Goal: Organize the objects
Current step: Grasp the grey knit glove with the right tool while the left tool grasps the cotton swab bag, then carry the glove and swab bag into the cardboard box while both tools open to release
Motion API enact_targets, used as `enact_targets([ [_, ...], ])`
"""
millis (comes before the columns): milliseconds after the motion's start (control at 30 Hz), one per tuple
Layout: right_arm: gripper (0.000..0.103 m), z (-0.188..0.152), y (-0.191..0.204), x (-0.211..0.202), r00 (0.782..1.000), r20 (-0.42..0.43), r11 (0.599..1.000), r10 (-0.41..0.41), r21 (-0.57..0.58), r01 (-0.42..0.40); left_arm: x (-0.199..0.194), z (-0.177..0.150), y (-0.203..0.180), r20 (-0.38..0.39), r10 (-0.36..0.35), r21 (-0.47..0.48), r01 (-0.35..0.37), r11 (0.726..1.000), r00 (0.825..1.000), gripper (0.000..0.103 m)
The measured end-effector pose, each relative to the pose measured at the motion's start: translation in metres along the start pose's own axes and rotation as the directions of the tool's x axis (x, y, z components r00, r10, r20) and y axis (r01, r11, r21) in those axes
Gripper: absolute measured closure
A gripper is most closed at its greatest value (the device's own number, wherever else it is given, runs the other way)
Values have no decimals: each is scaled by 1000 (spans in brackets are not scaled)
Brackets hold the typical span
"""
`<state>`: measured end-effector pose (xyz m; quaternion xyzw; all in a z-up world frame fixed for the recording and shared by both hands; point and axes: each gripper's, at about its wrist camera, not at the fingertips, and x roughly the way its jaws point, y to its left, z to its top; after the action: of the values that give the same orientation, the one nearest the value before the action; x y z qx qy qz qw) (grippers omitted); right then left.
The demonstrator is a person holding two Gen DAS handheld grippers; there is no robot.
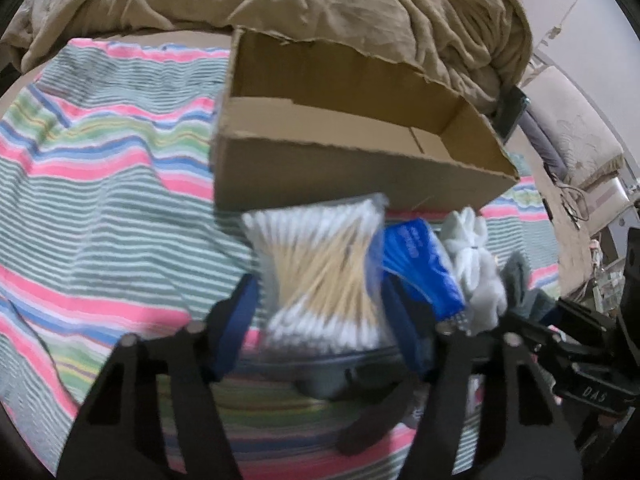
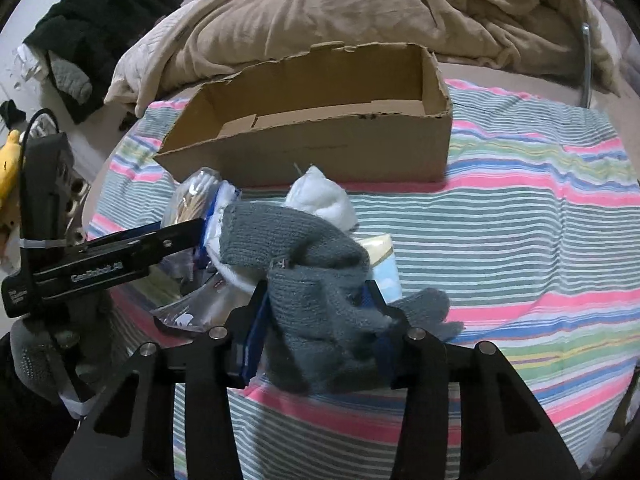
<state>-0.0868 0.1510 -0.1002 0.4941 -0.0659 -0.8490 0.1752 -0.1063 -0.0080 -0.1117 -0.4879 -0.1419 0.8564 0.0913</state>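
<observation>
One box (image 1: 320, 176); left fingers (image 1: 240, 304) seemingly grip one swab bag (image 1: 320, 268), right fingers (image 2: 376, 300) one grey glove (image 2: 320, 312).

Dim, flat indoor light; strong fisheye bending, dark corners; left wrist view motion-blurred, right sharper.

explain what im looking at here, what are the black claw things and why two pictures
The black claws are hand-held two-finger grippers, one in each of a person's hands, each with a wide-angle camera looking along its fingers. So the two pictures are one moment seen from both tools.

In the left view, the left gripper has its blue pads around a clear bag of wooden cotton swabs; the picture is blurred. In the right view, the right gripper is shut on a grey knitted glove.

Everything lies on a pink, green and blue striped cloth. Behind the pile stands an open, empty brown cardboard box, with a tan rumpled blanket beyond it.
</observation>
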Motion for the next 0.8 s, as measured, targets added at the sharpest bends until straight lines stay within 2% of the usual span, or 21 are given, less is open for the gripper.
enact_targets([
  [300,62,0,5,-17,999,50,1000,-5,-11,5,-17,-2,-8,22,-29,26,29,999,999,59],
  [800,62,16,3,-61,986,168,999,-19,-24,23,-69,9,-24,117,-61,62,54,997,991,60],
])
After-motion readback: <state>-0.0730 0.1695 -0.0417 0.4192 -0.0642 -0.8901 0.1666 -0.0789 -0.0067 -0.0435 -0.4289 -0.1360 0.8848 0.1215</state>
